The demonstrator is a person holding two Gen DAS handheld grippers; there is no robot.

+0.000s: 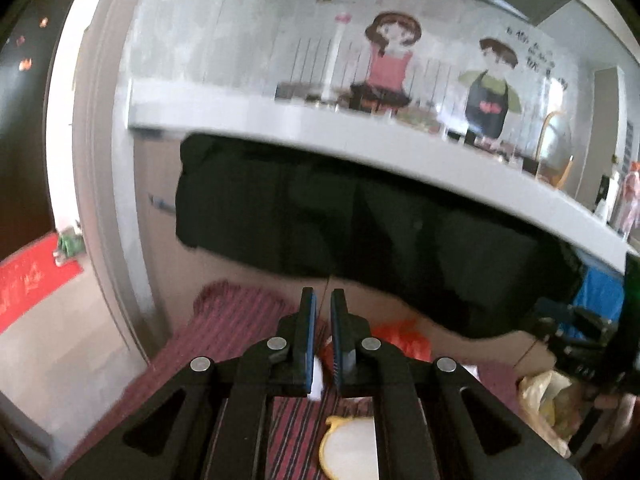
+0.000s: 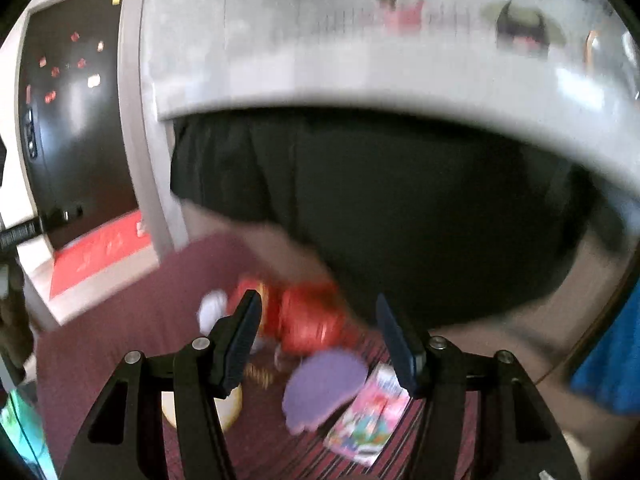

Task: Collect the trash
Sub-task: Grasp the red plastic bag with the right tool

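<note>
Left tool (image 1: pixel 324 340): fingers nearly pressed together, a thin gap between the pads, nothing visibly pinched. Below it on the striped rug (image 1: pixel 240 320) lies a yellow-rimmed lid (image 1: pixel 348 448). Right tool (image 2: pixel 320 340): fingers spread wide, holding nothing. Between and just beyond them lie the trash items on the rug: a purple piece (image 2: pixel 324 384), a pink wrapper (image 2: pixel 368 416) and red packaging (image 2: pixel 308 320), all blurred. Farther back, a black bag (image 1: pixel 360 220) hangs under the white counter (image 1: pixel 400 144).
</note>
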